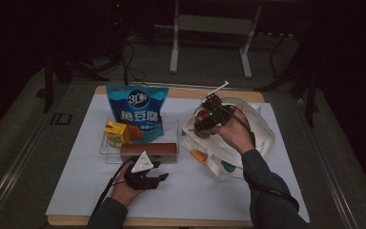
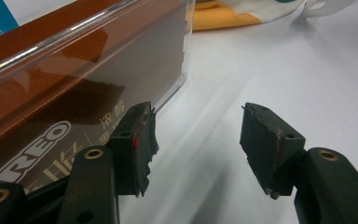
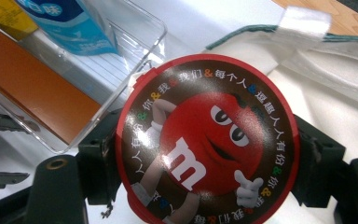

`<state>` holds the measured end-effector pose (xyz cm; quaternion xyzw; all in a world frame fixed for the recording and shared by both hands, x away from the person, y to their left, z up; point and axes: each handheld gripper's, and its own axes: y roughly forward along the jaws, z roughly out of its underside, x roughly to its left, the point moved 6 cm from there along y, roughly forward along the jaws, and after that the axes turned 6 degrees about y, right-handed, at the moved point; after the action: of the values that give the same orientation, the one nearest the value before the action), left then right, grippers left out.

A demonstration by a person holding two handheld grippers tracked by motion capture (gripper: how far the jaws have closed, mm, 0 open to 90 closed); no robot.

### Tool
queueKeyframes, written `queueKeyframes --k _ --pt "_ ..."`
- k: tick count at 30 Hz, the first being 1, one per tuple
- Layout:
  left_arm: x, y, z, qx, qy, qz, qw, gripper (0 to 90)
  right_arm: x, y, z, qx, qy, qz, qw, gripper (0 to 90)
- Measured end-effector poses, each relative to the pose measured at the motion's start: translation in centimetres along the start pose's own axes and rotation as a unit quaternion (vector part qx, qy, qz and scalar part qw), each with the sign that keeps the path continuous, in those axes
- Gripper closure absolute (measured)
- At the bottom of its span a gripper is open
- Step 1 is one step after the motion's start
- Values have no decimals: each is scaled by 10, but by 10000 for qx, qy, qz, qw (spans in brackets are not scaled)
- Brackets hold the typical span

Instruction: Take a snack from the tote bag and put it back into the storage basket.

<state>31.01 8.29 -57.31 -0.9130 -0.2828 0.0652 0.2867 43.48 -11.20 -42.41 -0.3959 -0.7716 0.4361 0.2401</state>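
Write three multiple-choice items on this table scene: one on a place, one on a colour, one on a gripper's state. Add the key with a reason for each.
1. Where does the brown box lie?
A. In the clear plastic tray, along its near wall
B. Inside the white cloth bag
C. On the floor behind the table

2. What colour is the big snack pouch standing in the tray?
A. Green
B. Blue
C. Black

3. How does the right gripper stand?
A. Open over bare table
B. Shut on the yellow carton
C. Shut on the round M&M's tin

Key: 1 A, the high view shows the box inside the tray's front edge. 2 B, its front is blue with white print. 3 C, the right gripper view shows the black jaws pressing both sides of the red-rimmed tin.
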Motion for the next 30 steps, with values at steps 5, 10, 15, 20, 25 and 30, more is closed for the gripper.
queueKeyframes --k 5,10,15,20,25,30 --pt "0 0 0 -4 2 -5 10000 439 6 2 -3 -7 -68 -26 10000 257" --pt "0 0 0 -2 -1 -4 10000 439 12 1 -6 -22 -85 -57 9999 257" --pt "0 0 0 0 5 -2 10000 440 18 2 -8 -35 -144 -93 9998 257" --pt "0 0 0 -3 -3 -5 10000 440 23 4 -10 -17 -175 -105 9998 257" --pt "0 0 0 -1 4 -3 10000 440 33 6 -13 -11 -233 -167 9996 257" --pt "0 0 0 -10 -11 2 10000 440 41 8 -17 -18 -273 -214 9994 257"
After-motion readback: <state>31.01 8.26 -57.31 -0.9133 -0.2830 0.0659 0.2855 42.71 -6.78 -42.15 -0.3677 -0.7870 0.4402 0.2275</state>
